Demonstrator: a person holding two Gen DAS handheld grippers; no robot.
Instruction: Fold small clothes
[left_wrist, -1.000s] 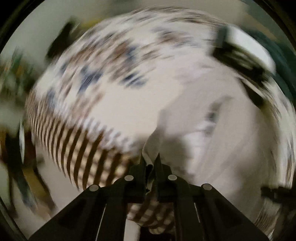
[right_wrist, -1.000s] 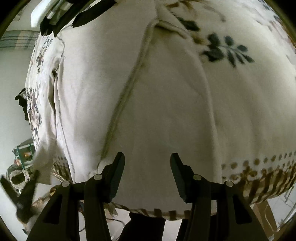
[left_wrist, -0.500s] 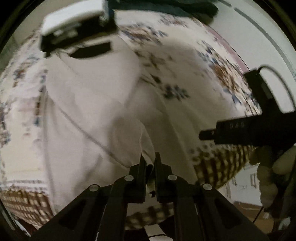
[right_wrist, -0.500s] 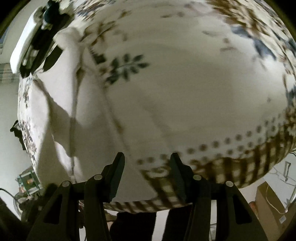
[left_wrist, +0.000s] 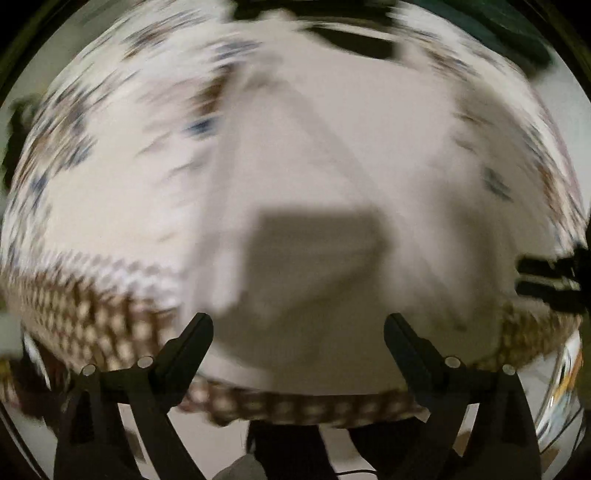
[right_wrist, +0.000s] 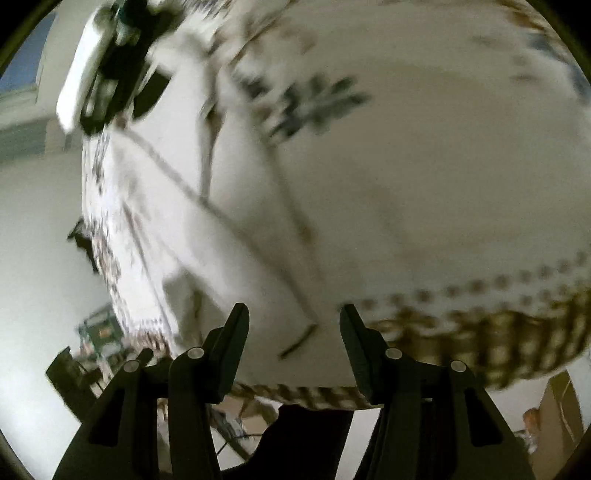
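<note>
- My left gripper (left_wrist: 298, 328) stands wide open with nothing between its black, wedge-shaped plastic fingers (left_wrist: 192, 339); small round silver screw heads dot their bases.
- Beyond those fingers lies the white garment (left_wrist: 314, 221), soft plain cloth spread flat on the table, with a squarish grey shadow across its middle. The view is smeared by blur, so I cannot make out its folds.
- Under it is the tablecloth (left_wrist: 92, 206), cream with blurred blue and brown floral marks and a brown-and-cream checked border (left_wrist: 85, 317) hanging at the near edge.
- My right gripper (right_wrist: 294, 332) is open too, its fingers apart and holding nothing, just above the garment's near corner.
- From the right wrist view the white garment (right_wrist: 236, 206) shows long stitched seams running diagonally and a pale, smooth weave, lying over the near left part of the table.
- The tablecloth (right_wrist: 443, 166) there carries a dark leafy sprig (right_wrist: 310, 103), a row of brown dots and the checked trim.
</note>
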